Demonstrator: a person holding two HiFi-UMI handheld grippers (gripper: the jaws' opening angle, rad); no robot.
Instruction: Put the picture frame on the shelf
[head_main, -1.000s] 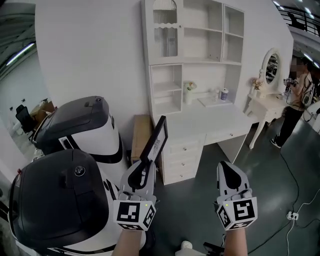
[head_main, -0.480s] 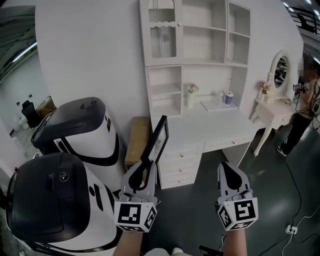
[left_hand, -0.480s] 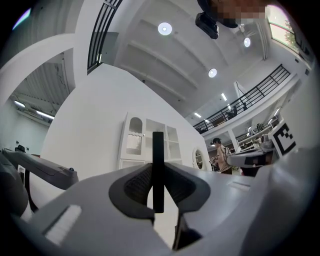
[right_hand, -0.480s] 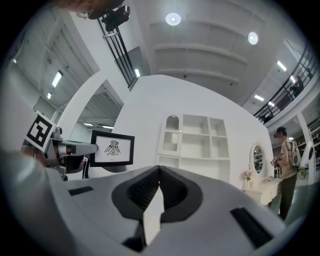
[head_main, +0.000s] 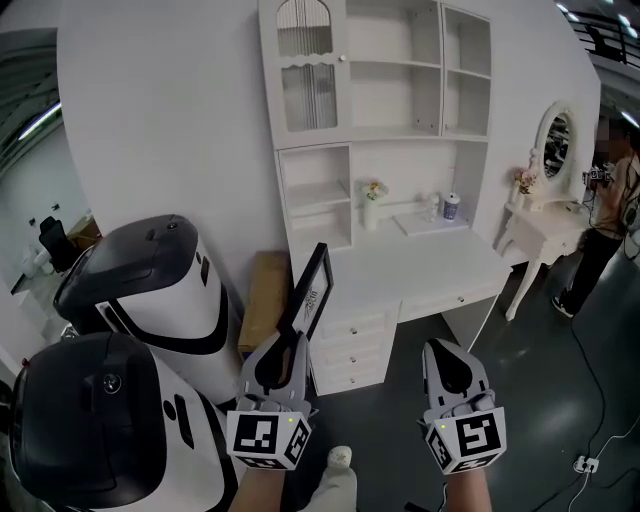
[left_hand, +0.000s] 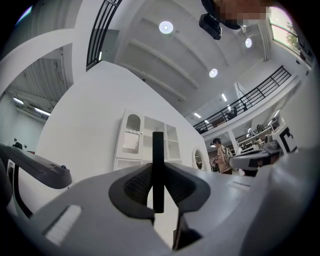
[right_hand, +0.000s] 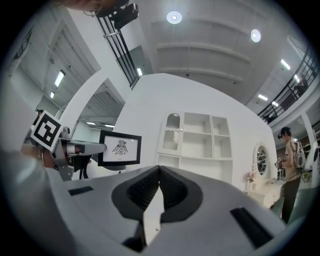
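In the head view, the left gripper (head_main: 284, 350) holds the black picture frame (head_main: 308, 288), which stands up from its jaws. The frame is in front of the white shelf unit (head_main: 372, 100) and apart from it. The right gripper (head_main: 447, 362) is beside it. In the left gripper view, the jaws are clamped on the frame's thin edge. In the right gripper view, the jaws are together, with nothing between them.

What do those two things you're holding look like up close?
Both are pale grey. The left tongs and right tongs taper to points, with black ribbed pads inside. Each carries a white cube printed with black square markers.
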